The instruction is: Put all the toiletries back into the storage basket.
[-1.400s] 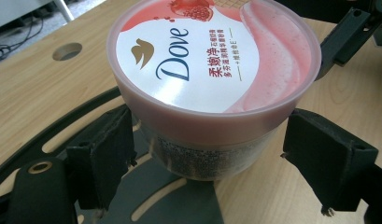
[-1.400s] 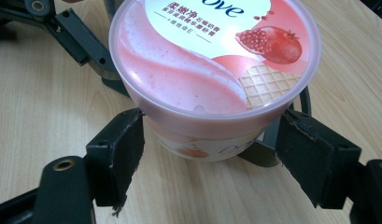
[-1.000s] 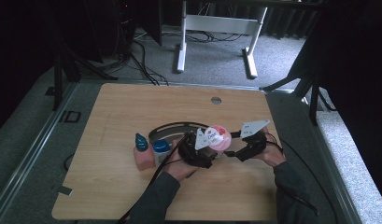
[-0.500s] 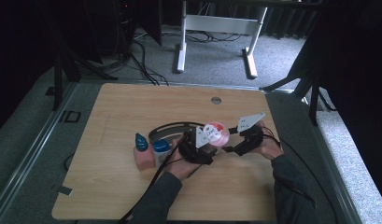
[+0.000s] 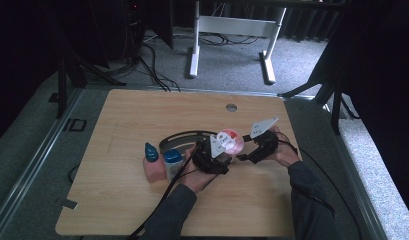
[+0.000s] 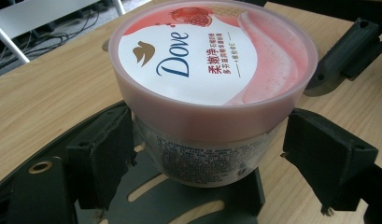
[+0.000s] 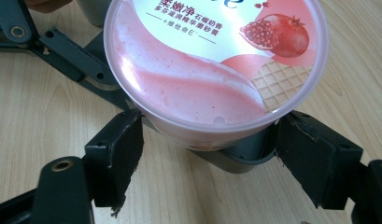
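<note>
A Dove jar (image 6: 212,79) with a pink lid and a pale body sits tilted between the jaws of my left gripper (image 6: 209,158). That gripper is shut on the jar's body just under the lid. In the high view the jar (image 5: 230,141) is at the table's middle right, with the left gripper (image 5: 218,158) below and left of it. My right gripper (image 5: 245,155) comes in from the right. Its jaws stand wide on either side of the lid (image 7: 212,70), and the right gripper (image 7: 207,154) has its tips at the rim's edge with no clear squeeze.
Two blue-capped bottles (image 5: 152,152) (image 5: 172,157) stand by a pink block (image 5: 153,171) to the left of the hands. A black cable (image 5: 184,135) loops behind them. A round hole (image 5: 231,107) sits near the table's far edge, with white desk legs (image 5: 194,45) beyond.
The right gripper has slid left, closing in on the jar. The left gripper and the jar have stayed in place.
</note>
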`<action>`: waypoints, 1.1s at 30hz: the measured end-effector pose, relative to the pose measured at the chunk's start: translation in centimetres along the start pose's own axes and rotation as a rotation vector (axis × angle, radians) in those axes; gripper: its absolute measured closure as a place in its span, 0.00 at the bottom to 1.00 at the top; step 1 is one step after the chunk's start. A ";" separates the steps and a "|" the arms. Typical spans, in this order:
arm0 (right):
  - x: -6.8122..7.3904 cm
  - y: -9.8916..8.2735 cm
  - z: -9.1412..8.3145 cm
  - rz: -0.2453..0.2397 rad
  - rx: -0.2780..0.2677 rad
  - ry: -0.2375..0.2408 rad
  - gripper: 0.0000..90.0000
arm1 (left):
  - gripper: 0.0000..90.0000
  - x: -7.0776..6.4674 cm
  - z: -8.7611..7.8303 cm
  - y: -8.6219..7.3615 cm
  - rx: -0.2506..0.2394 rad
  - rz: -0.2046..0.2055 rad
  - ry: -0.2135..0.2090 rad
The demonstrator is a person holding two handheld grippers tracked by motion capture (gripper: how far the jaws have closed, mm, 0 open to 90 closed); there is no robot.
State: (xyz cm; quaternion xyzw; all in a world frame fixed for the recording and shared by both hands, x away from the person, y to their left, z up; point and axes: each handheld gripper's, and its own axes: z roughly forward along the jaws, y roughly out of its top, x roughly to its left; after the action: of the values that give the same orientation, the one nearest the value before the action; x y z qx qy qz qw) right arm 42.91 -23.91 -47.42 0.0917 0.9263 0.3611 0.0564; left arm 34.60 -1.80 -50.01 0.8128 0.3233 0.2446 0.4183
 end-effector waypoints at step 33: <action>-1.1 -0.5 2.0 0.071 0.037 -0.039 0.28 | 0.22 0.5 2.2 -0.9 0.048 -0.067 0.042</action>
State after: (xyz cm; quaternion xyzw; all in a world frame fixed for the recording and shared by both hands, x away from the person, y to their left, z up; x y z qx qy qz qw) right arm 44.30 -23.18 -49.18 0.1326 0.9276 0.3439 0.0600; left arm 36.17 -2.17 -51.90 0.8060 0.3648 0.2399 0.3997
